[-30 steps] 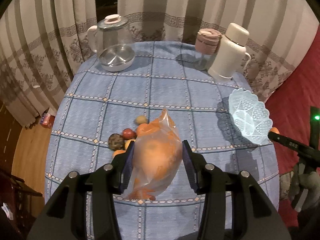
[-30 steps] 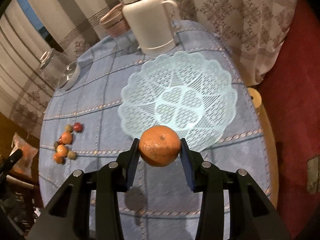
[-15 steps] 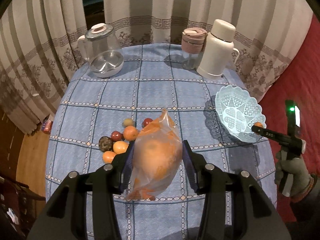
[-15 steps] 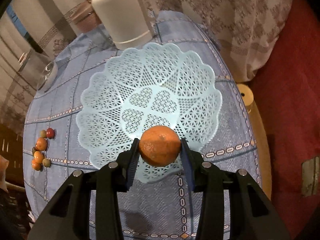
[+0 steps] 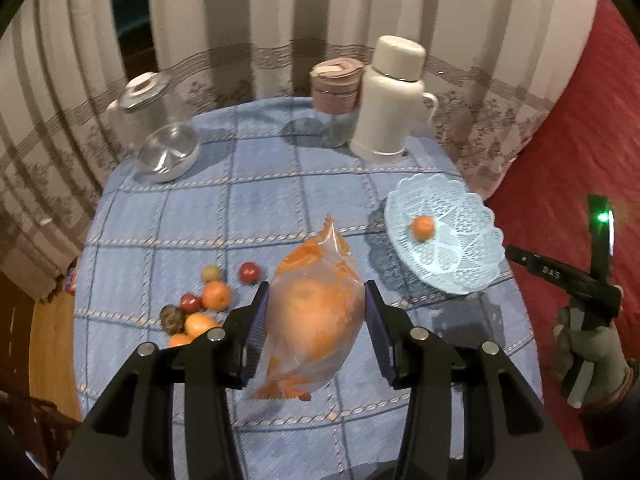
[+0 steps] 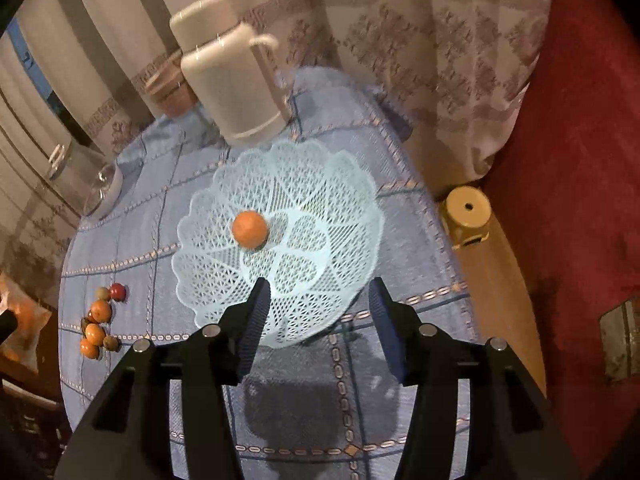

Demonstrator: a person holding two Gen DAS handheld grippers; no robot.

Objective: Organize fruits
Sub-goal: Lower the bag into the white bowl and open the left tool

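My left gripper is shut on a clear plastic bag with orange fruit inside, held above the blue checked tablecloth. Several small loose fruits lie on the cloth to its left; they also show in the right wrist view. My right gripper is open and empty, above the near rim of the pale blue lattice bowl. One orange lies inside the bowl, also seen in the left wrist view, where the bowl sits at the table's right.
A white thermos jug, a pink-lidded jar and a glass kettle stand at the table's far side. A yellow stool stands on the floor beyond the right table edge, next to a red surface. Curtains hang behind.
My right gripper opened and let go of the orange, which now lies in the bowl, and has drawn back. My left gripper still holds the bag and has shifted slightly.
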